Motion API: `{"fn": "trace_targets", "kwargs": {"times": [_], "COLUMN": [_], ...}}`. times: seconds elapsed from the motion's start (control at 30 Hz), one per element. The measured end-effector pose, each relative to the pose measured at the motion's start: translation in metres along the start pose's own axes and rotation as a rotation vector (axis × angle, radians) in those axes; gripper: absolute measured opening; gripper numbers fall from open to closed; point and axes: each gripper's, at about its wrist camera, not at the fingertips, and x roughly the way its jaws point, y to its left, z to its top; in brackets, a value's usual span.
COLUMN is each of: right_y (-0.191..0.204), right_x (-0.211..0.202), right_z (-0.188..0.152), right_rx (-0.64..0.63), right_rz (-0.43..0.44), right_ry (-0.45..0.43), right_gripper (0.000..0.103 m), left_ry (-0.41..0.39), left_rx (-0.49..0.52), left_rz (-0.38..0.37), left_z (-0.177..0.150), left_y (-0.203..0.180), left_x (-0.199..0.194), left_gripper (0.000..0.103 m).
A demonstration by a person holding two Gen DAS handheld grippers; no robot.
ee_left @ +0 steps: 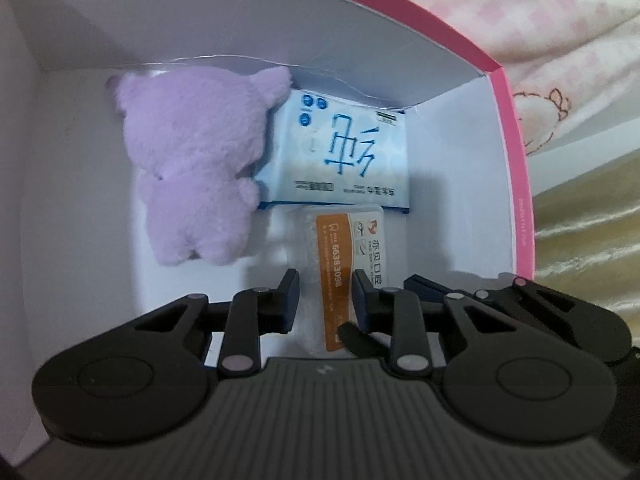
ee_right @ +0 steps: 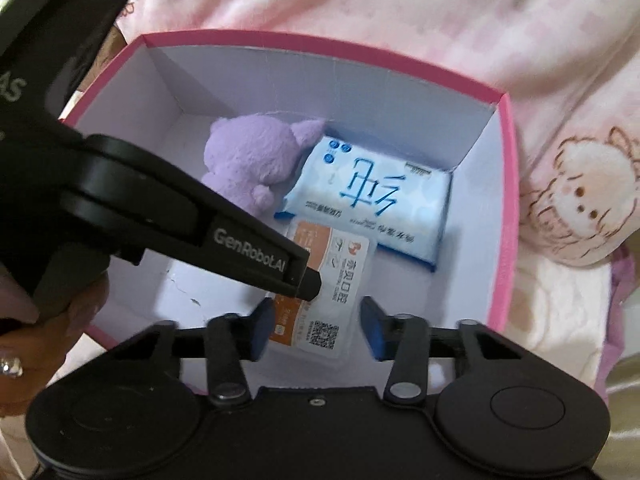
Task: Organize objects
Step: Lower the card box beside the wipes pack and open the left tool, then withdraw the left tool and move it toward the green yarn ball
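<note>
pink bedding is seen around a box (ee_right: 505,184). a card pack (ee_right: 320,304) is pinched by the left gripper (ee_left: 325,300) so it fits beside the tissues (ee_right: 372,208); the right gripper (ee_right: 316,328) is spread.

Soft plush, glossy wrappers and matt cardboard in a fabric-lined setting

The box (ee_right: 505,200) looks like smooth matt cardboard, pink outside, white inside; at 11 o'clock in it a purple plush toy (ee_left: 192,168) is fuzzy cloth. The tissue pack (ee_left: 340,152), at 1 o'clock, wears glossy plastic film; the small clear packet (ee_right: 332,280) below looks like shiny plastic over a printed card. The bedding (ee_right: 400,8) around is soft printed cloth. Both grippers look like matt black plastic with metal pins.
</note>
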Motion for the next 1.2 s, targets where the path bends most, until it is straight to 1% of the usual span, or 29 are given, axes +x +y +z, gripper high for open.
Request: {"fn": "trace_targets", "kwargs": {"times": [0.03, 0.1, 0.13, 0.23, 0.33, 0.43, 0.57, 0.63, 0.73, 0.8, 0.83, 0.87, 1.03, 1.2], "right_y": [-0.002, -0.011, -0.014, -0.02, -0.019, -0.023, -0.032, -0.037, -0.044, -0.047, -0.046, -0.044, -0.033, -0.023], "right_x": [-0.001, -0.003, -0.003, -0.004, -0.01, -0.017, -0.024, -0.032, -0.047, -0.06, -0.066, -0.066, -0.099, -0.134], "right_z": [0.0, -0.001, 0.0, 0.003, -0.001, -0.006, -0.015, -0.023, -0.033, -0.042, -0.044, -0.04, -0.058, -0.072], "right_rx": [0.001, 0.004, 0.005, -0.016, -0.029, -0.012, 0.018, 0.045, 0.096, 0.122, 0.129, 0.132, 0.106, 0.065], "right_rz": [-0.004, -0.009, -0.005, -0.012, -0.022, -0.014, 0.013, 0.035, 0.082, 0.119, 0.133, 0.145, 0.203, 0.217], "right_ry": [-0.002, -0.006, -0.007, -0.026, -0.051, -0.074, -0.105, -0.133, -0.179, -0.207, -0.216, -0.222, -0.271, -0.3], "right_gripper": [0.036, 0.026, 0.024, 0.024, 0.024, 0.025, 0.025, 0.03, 0.032, 0.035, 0.037, 0.037, 0.042, 0.047], "left_ry": [0.006, 0.024, 0.031, 0.041, 0.044, 0.047, 0.023, -0.013, -0.062, -0.075, -0.081, -0.089, -0.145, -0.169], "left_rx": [-0.004, -0.029, -0.037, -0.047, -0.058, -0.071, -0.045, -0.026, 0.016, 0.042, 0.052, 0.06, 0.108, 0.152], "left_rz": [-0.009, -0.029, -0.034, -0.038, -0.037, -0.041, -0.017, 0.016, 0.071, 0.092, 0.096, 0.103, 0.166, 0.214], "left_z": [0.001, 0.002, 0.002, 0.001, 0.001, 0.003, 0.002, 0.0, -0.007, -0.007, -0.013, -0.018, -0.054, -0.088], "left_y": [-0.002, -0.005, -0.007, -0.014, -0.021, -0.025, -0.032, -0.035, -0.033, -0.037, -0.038, -0.041, -0.066, -0.096], "left_x": [0.002, 0.008, 0.011, 0.018, 0.022, 0.026, 0.02, 0.009, -0.02, -0.036, -0.047, -0.056, -0.108, -0.154], "left_gripper": [0.025, 0.024, 0.024, 0.024, 0.024, 0.024, 0.024, 0.031, 0.037, 0.039, 0.04, 0.04, 0.041, 0.045]}}
